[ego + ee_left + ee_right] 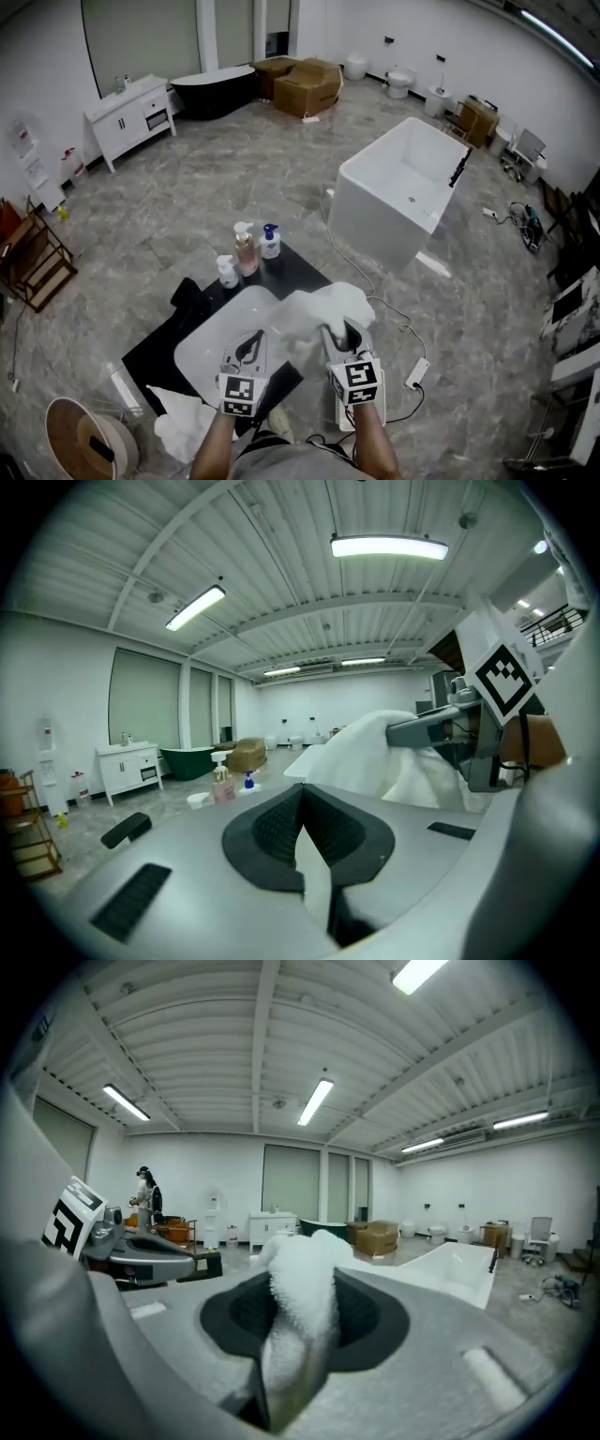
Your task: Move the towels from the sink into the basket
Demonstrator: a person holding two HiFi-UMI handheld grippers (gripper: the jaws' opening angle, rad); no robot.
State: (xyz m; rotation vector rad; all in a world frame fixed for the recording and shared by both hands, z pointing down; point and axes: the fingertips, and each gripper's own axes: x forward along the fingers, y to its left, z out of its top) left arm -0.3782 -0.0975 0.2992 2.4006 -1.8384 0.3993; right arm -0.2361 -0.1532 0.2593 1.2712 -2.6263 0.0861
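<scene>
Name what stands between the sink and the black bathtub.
Three pump bottles on a black surface, then bare grey floor, as the head view shows.

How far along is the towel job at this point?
Done: nothing visible. The basket shows no white towel inside, and the white heap beside it can't be identified.
In hand: the right hand-held gripper is shut on a white towel held above the sink. The left hand-held gripper has a narrow gap showing only a pale sliver.
Left: carrying the towel to the basket.
</scene>
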